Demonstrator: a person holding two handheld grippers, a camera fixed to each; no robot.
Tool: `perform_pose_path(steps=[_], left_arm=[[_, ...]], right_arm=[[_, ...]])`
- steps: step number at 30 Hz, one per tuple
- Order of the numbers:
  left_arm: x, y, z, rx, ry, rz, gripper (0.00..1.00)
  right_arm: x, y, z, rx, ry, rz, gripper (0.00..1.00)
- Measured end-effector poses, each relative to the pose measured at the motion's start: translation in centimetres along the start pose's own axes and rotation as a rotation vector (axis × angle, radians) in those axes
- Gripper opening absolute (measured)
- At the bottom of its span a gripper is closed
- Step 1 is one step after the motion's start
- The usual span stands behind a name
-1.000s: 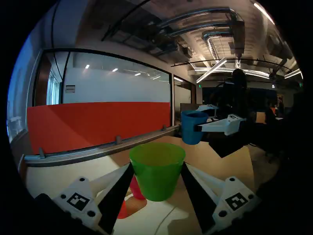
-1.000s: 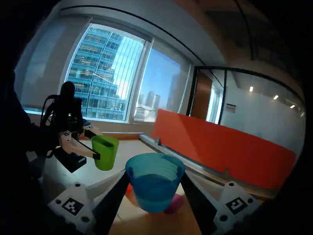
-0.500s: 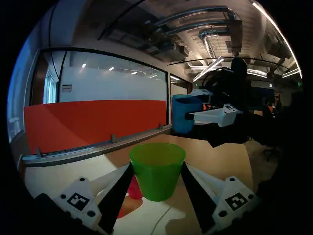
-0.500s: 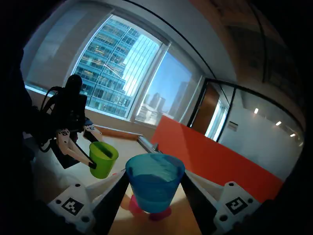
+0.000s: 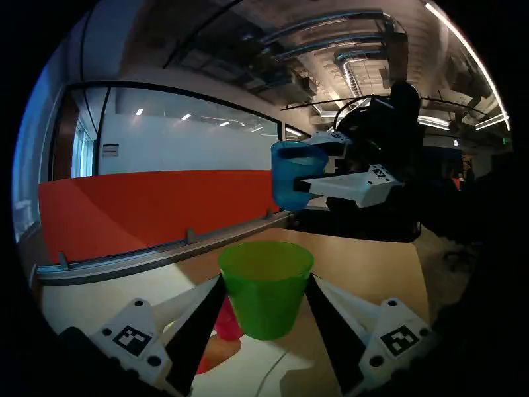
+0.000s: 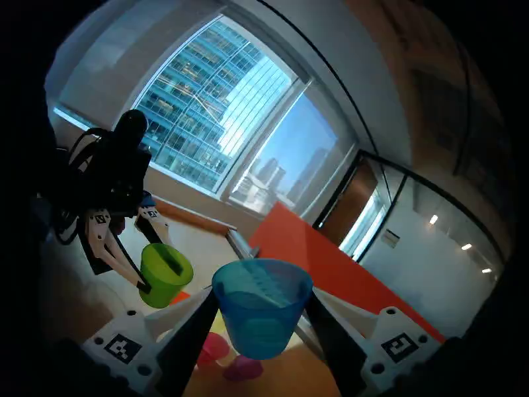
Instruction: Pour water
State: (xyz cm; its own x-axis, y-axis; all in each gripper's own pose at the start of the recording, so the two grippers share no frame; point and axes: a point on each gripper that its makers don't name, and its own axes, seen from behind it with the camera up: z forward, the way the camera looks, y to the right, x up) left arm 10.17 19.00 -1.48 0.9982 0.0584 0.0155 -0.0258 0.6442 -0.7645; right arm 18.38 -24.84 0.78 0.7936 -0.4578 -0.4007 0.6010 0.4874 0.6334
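Note:
My left gripper is shut on a green cup, held upright above the table. In the left gripper view the blue cup hangs higher and slightly right, tipped toward the green cup, clamped by the right gripper. My right gripper is shut on the blue cup, which holds water lying slanted inside it. In the right gripper view the green cup sits lower left in the left gripper, with a dark-sleeved hand behind it.
Pink cups and an orange one lie on the light wooden table below. An orange partition with a metal rail runs along the table's far edge. Large windows stand behind the left gripper.
The blue cup has risen and come closer above the green cup, tilting further. The right gripper view has rolled, and the water inside has shifted. The green cup has stayed almost still.

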Motion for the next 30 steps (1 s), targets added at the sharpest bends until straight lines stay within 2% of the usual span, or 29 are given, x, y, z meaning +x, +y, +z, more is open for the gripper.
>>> perform_pose_path(steps=[11, 30], left_arm=[[-0.1, 0.0, 0.8, -0.009, -0.003, -0.004, 0.84], [-0.3, 0.3, 1.4, -0.020, -0.008, -0.003, 0.84]], right_arm=[[1.3, 0.1, 1.8, 0.007, -0.006, -0.156, 0.90], [4.3, 0.1, 4.1, -0.005, -0.008, -0.383, 0.89]])
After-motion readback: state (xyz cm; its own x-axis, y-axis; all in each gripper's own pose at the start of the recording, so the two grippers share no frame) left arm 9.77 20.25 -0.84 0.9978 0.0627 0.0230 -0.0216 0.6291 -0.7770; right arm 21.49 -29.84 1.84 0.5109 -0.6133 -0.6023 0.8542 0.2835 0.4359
